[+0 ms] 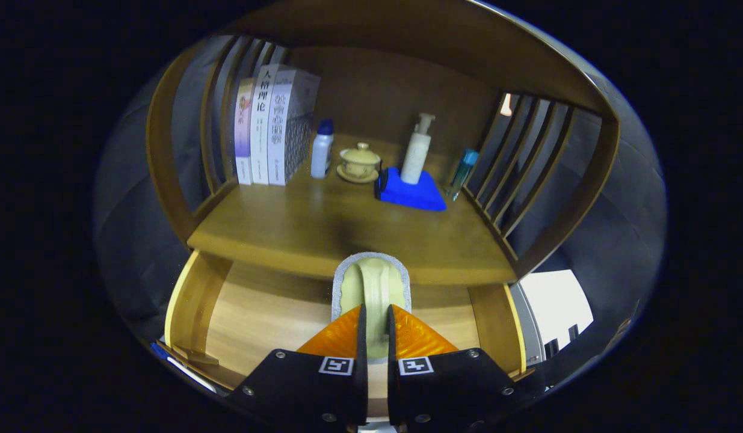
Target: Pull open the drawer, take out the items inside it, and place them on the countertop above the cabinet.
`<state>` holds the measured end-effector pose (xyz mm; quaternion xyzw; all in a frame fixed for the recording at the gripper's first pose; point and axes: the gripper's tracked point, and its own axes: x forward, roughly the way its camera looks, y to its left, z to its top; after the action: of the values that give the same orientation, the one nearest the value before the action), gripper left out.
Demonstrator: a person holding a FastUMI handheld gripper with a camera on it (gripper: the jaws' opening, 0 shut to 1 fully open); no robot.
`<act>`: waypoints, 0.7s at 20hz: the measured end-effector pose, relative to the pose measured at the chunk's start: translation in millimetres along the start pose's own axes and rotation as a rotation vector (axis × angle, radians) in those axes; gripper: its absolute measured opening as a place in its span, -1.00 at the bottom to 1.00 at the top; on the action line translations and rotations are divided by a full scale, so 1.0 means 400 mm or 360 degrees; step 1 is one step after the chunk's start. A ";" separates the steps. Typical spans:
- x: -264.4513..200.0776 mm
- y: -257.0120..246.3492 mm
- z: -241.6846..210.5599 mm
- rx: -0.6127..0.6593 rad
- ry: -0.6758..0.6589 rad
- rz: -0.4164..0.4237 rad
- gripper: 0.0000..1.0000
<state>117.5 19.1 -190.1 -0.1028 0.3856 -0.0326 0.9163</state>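
Cabinet (371, 96) of brown wood fills the scene, its countertop (323, 228) carrying three books (269, 135), a blue cloth (414, 192) under a pump bottle (417, 150), a lidded cup (360, 161) and two small bottles. Below it the drawer (257, 313) stands pulled open. Over the drawer, the gripper (374, 322) pinches an upright pale scrubbing pad (374, 285) between both fingers.

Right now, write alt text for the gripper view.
The gripper is shut on a pale sponge above the open drawer. Beyond, the countertop holds books, bottles, a lidded cup and a blue cloth.
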 end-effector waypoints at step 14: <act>0.264 0.026 0.196 0.0003 -0.0012 0.0112 -0.73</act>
<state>247.3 27.5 -213.0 -0.0884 0.3855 -0.0003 0.9185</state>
